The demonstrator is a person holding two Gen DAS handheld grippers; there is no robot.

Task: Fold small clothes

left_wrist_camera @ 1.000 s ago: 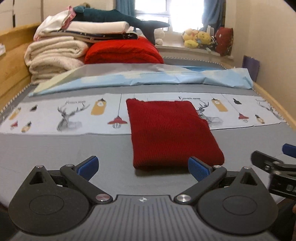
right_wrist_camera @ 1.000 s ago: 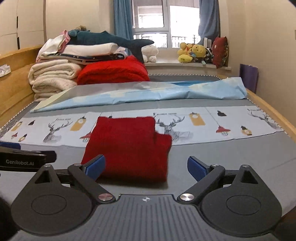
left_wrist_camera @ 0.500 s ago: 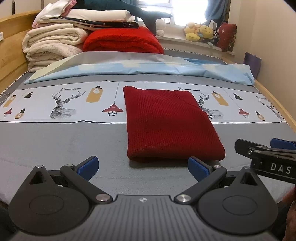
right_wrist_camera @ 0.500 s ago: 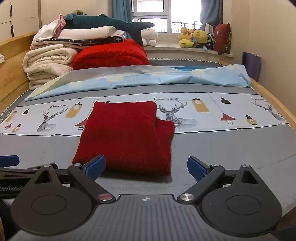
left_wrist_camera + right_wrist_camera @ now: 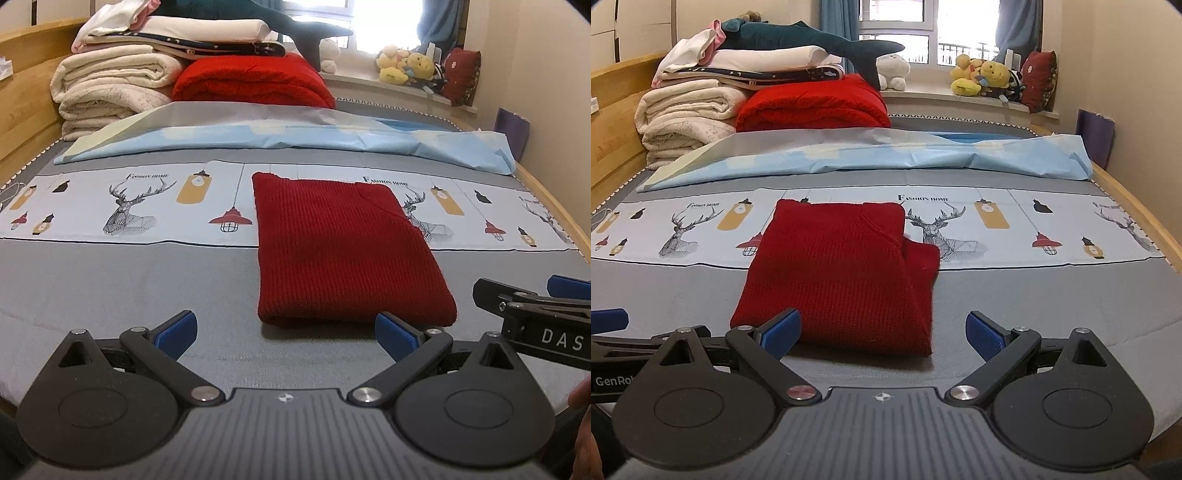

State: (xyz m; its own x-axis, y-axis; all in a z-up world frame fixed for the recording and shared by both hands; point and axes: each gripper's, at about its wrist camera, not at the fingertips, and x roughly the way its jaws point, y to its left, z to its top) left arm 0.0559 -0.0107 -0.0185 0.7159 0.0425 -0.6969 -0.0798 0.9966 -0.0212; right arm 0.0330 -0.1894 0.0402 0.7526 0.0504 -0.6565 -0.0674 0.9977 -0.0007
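Note:
A red knitted garment (image 5: 343, 251) lies folded into a neat rectangle on the grey bed, its far end on a printed deer-and-lamp strip. In the right wrist view the same red garment (image 5: 842, 273) shows a second layer stepping out on its right side. My left gripper (image 5: 284, 332) hovers open just short of the garment's near edge, nothing between its blue pads. My right gripper (image 5: 882, 332) is open too, also at the near edge and holding nothing. Each gripper's body shows at the side of the other's view.
Folded cream blankets (image 5: 110, 85), a red quilt (image 5: 251, 81) and a plush shark (image 5: 812, 37) are stacked at the head of the bed. A light blue sheet (image 5: 295, 136) lies across behind the garment. Wooden bed rails (image 5: 1137, 206) run along both sides. Stuffed toys (image 5: 982, 74) sit on the windowsill.
Both grippers have risen and tilted a little, so the garment sits lower and fuller in each view. The garment itself has not moved; both stay open.

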